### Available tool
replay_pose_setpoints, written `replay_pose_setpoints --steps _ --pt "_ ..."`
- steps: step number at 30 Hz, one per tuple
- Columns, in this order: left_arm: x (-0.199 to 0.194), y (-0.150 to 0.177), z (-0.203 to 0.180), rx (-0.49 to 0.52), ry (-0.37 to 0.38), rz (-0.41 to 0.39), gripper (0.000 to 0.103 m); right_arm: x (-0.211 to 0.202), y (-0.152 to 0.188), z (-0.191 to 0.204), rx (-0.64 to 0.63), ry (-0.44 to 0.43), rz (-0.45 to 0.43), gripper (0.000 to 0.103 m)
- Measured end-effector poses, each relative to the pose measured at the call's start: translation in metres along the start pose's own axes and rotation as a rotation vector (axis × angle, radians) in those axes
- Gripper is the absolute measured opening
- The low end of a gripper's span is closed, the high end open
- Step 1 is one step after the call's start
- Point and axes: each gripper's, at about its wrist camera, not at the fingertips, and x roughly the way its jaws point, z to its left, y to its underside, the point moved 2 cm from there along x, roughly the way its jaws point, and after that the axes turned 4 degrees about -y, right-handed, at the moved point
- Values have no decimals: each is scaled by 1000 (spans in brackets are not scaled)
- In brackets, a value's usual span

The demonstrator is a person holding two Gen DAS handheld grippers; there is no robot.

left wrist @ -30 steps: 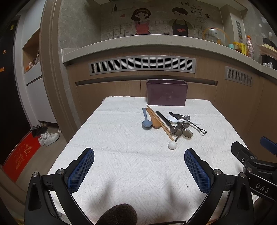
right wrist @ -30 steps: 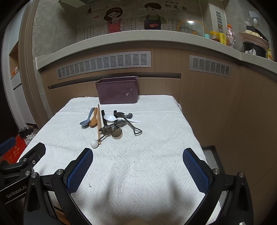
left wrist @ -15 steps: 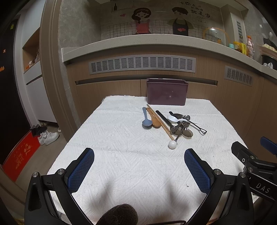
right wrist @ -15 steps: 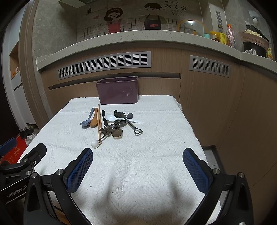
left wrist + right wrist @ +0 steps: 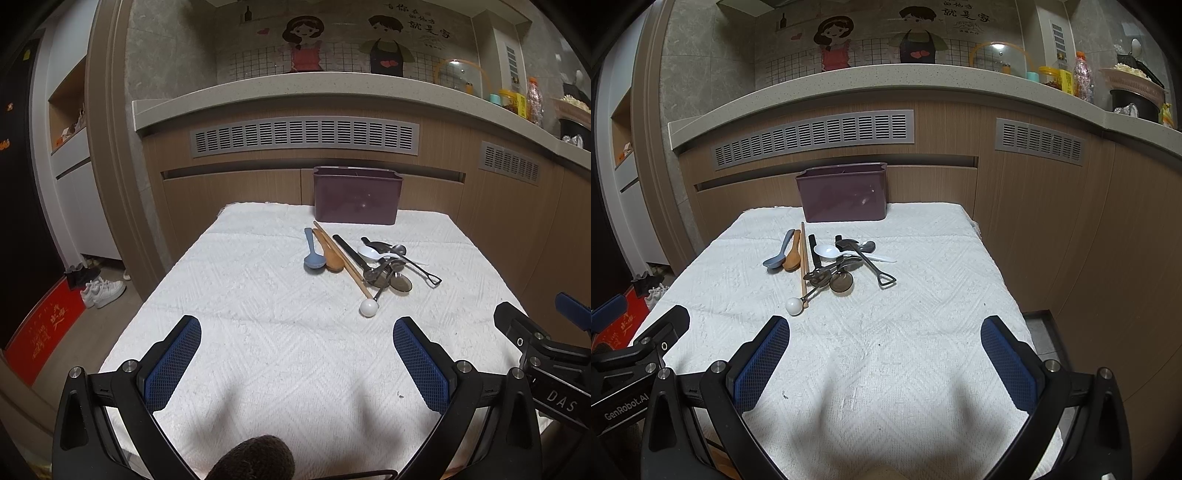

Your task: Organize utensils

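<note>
A pile of utensils lies on the white cloth in front of a purple bin (image 5: pixel 357 195) (image 5: pixel 843 194): a blue spoon (image 5: pixel 313 253) (image 5: pixel 777 254), a wooden spoon (image 5: pixel 329 253) (image 5: pixel 793 253), a wooden chopstick (image 5: pixel 341 258) (image 5: pixel 803 254), a white spoon (image 5: pixel 369 253) (image 5: pixel 827 251), a metal stick with a white ball end (image 5: pixel 368 307) (image 5: pixel 794 306), and dark metal spoons (image 5: pixel 391 277) (image 5: pixel 842 280). My left gripper (image 5: pixel 297 358) and right gripper (image 5: pixel 884 354) are both open and empty, low over the near part of the table, well short of the pile.
The white-clothed table (image 5: pixel 258 332) (image 5: pixel 923 314) stands against a wooden counter front with vents. The floor drops off left, with shoes (image 5: pixel 101 291) and a red mat (image 5: pixel 40 332). The right gripper's body (image 5: pixel 543 350) shows at the left view's right edge.
</note>
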Motion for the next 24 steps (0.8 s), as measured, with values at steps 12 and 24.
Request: replay_pose_setpoints --steps 12,24 --pt "0 0 0 1 0 0 103 1 0 0 0 0 0 103" --pt "-1 0 -2 6 5 2 103 2 2 0 3 -5 7 103"
